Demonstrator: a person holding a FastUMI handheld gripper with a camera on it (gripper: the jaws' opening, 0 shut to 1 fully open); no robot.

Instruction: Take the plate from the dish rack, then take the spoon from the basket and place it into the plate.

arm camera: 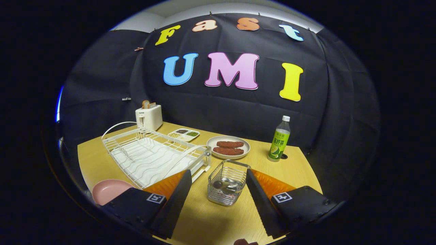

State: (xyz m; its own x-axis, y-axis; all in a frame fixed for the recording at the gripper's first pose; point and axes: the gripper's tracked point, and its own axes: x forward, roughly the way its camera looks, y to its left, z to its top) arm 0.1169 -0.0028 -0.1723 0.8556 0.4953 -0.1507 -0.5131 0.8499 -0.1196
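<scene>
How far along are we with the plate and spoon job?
Done, by the look of it: the pink plate lies on the table beside the dish rack, whose slots hold no plate. In hand: the gripper is open and holds nothing, its fingers flanking the wire basket just ahead. Left: grasp the spoon lying in the basket and place it into the plate.

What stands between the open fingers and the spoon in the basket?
Only the basket's own wire wall. The gripper is open with the basket just ahead between its fingers; the spoon lies inside at the bottom, so it must be reached from above.
</scene>
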